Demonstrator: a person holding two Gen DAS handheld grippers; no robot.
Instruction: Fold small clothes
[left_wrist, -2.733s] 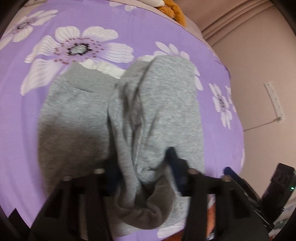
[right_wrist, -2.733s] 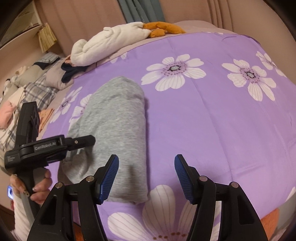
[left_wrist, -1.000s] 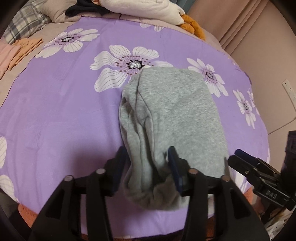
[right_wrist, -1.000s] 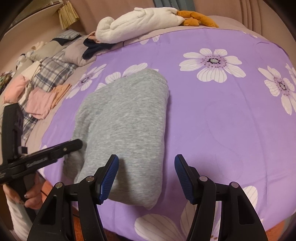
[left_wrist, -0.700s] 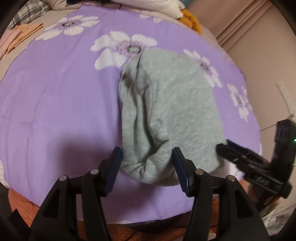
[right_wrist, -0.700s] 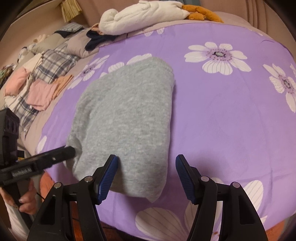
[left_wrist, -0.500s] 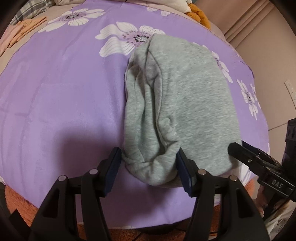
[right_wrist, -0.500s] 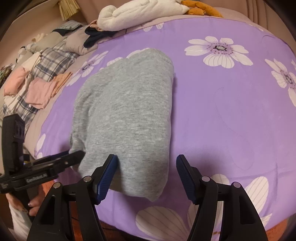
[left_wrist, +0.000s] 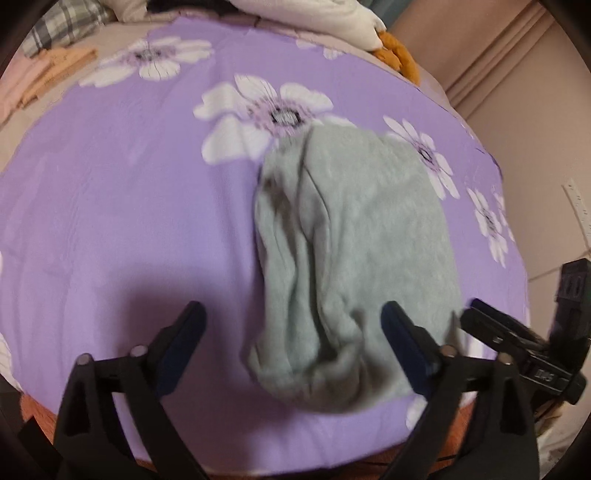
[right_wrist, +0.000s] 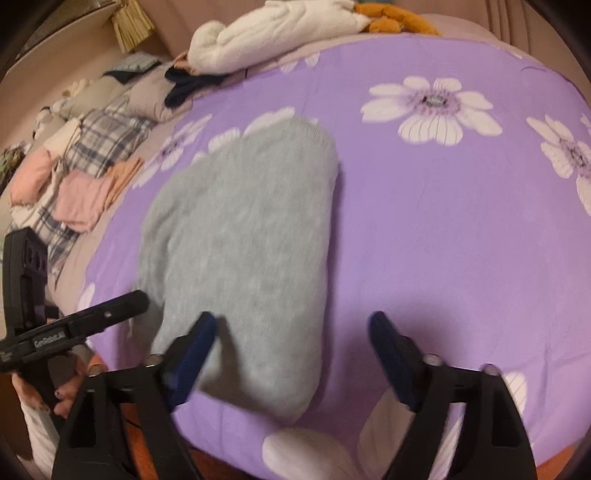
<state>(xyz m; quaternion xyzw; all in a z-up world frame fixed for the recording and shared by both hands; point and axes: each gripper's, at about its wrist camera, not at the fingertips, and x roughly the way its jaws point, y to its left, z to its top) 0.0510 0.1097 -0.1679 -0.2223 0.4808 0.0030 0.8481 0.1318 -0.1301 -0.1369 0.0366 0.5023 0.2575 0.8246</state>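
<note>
A grey folded garment (left_wrist: 354, 236) lies lengthwise on the purple flowered bedspread (left_wrist: 110, 221). My left gripper (left_wrist: 291, 332) straddles its bunched near end; its jaws are opening wide and neither pad presses the cloth, though the right pad sits close to it. In the right wrist view the same garment (right_wrist: 243, 236) shows its smooth folded side. My right gripper (right_wrist: 293, 339) is over its near right corner, jaws opening, with the left pad above the cloth and the right pad over bare bedspread (right_wrist: 461, 240). Each gripper shows at the edge of the other's view.
Folded pink and plaid clothes (right_wrist: 85, 192) lie along the bed's far left. A white bundle (right_wrist: 280, 33) and an orange item (right_wrist: 399, 16) sit at the head. The bed's near edge runs just under both grippers. A hand (right_wrist: 66, 395) holds the left gripper's handle. A wall (left_wrist: 535, 129) stands to the right.
The left gripper, earlier shut on the garment's near end, has let go and spread wide; the cloth now rests on the bed. The right gripper's jaws have widened too.
</note>
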